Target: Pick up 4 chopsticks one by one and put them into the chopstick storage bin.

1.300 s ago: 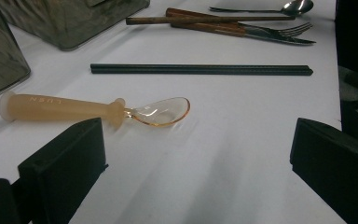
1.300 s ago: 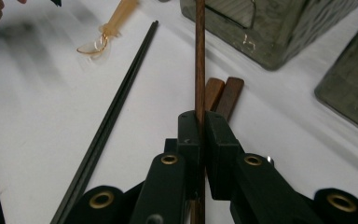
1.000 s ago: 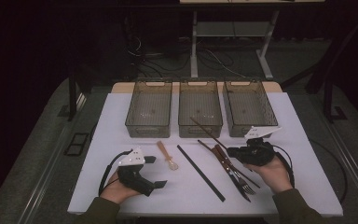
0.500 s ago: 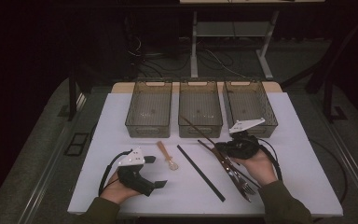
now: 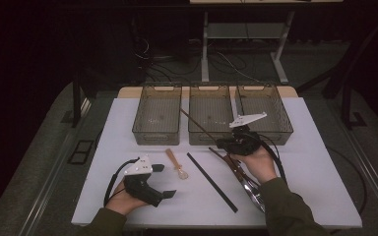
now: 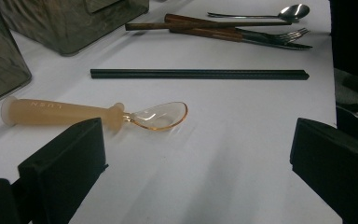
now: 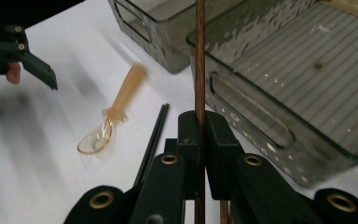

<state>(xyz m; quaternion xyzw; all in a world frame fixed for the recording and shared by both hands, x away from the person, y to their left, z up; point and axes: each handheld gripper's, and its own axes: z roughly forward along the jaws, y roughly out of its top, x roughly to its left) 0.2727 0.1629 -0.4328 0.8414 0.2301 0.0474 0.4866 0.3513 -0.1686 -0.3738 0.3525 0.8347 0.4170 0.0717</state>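
Observation:
My right gripper is shut on a thin brown chopstick, held off the table. The stick slants up and left over the front of the middle bin. In the right gripper view the chopstick runs straight up from between the closed jaws of the right gripper. My left gripper rests open at the table's front left, with nothing between its jaws. A translucent orange spoon lies just ahead of the left gripper.
Three smoky plastic bins stand in a row at the back of the white table. A black chopstick pair lies diagonally mid-table. Wooden-handled cutlery and a metal spoon lie under the right forearm.
My right gripper has moved left and forward, carrying the brown chopstick up from the cutlery pile toward the middle bin. The left gripper has stayed put.

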